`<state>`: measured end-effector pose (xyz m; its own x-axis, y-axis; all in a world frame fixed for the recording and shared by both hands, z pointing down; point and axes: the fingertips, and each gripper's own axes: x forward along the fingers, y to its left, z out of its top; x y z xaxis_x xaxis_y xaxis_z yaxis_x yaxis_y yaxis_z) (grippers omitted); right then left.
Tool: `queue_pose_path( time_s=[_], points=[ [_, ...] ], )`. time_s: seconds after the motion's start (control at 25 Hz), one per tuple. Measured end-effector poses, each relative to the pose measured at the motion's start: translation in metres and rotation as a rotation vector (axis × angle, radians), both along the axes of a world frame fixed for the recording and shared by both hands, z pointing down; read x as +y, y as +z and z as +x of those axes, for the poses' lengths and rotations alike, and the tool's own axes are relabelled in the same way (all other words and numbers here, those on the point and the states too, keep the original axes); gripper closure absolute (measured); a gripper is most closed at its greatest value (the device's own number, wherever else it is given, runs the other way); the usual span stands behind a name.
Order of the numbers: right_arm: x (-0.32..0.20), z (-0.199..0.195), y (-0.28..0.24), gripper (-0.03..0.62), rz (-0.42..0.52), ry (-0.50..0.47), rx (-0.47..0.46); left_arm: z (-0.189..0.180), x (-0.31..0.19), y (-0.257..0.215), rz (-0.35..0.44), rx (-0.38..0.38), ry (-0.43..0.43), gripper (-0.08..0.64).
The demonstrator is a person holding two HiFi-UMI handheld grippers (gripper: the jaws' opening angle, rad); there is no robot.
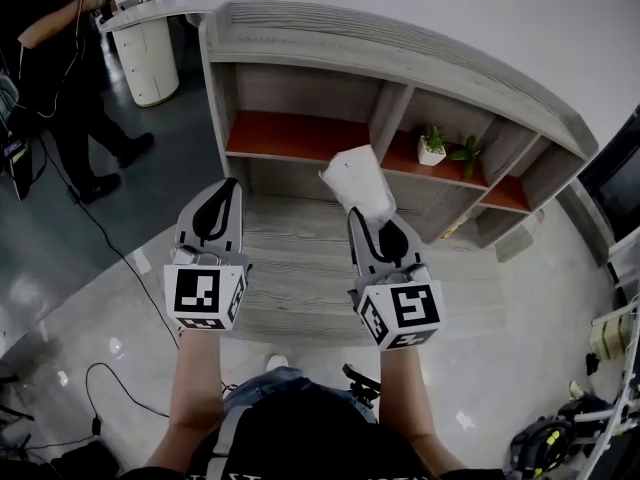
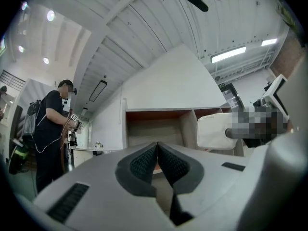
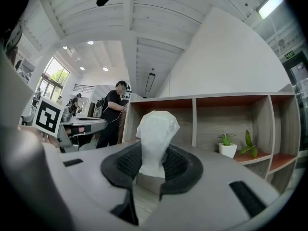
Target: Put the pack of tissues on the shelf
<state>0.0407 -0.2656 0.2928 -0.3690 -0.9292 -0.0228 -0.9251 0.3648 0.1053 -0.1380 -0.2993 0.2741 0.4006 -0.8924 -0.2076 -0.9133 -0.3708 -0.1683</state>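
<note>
Right gripper view, entry one: right gripper (image 3: 153, 165), jaws clenched on the pack of tissues (image 3: 155, 129). The dark ribbed pads (image 3: 126, 163) press its lower part from both sides. The pack is white and crinkled, stands upright and rises above the jaw tips.

Left gripper view, entry two: left gripper (image 2: 157, 154), jaws closed together with the pads meeting and nothing between them.

Head view, remaining entries:
- Both grippers are held side by side and apart, and each carries a marker cube (image 1: 404, 313) at its rear.
- The pack is in the air in front of the shelf (image 1: 400, 48), resting on none of its boards.
- The shelf is pale grey wood-grain with a curved top and open compartments floored in orange-red.
- A potted plant (image 1: 433, 146) in a white pot stands on the middle orange board, with a second green plant (image 1: 466, 153) just beside it.
- A person (image 1: 55, 58) in dark clothes stands at far left near a round white counter (image 1: 150, 58).
- A black cable (image 1: 105, 248) trails across the floor.
</note>
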Motion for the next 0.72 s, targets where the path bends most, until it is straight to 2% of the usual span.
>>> queue_pose_path(
  time_s=[0.36,0.56,0.72],
  points=[
    [-0.031,-0.046,0.001,0.482,-0.023,-0.020,-0.011,-0.035,-0.031,0.019,-0.043,0.051,0.021,0.546],
    [-0.041,-0.055,0.001,0.482,-0.036,-0.035,-0.031,-0.039,-0.036,0.026,-0.056,0.055,0.024,0.546],
    [-0.055,-0.058,0.001,0.482,-0.050,-0.051,-0.087,-0.043,-0.040,0.028,-0.058,0.051,0.014,0.546]
  ],
)
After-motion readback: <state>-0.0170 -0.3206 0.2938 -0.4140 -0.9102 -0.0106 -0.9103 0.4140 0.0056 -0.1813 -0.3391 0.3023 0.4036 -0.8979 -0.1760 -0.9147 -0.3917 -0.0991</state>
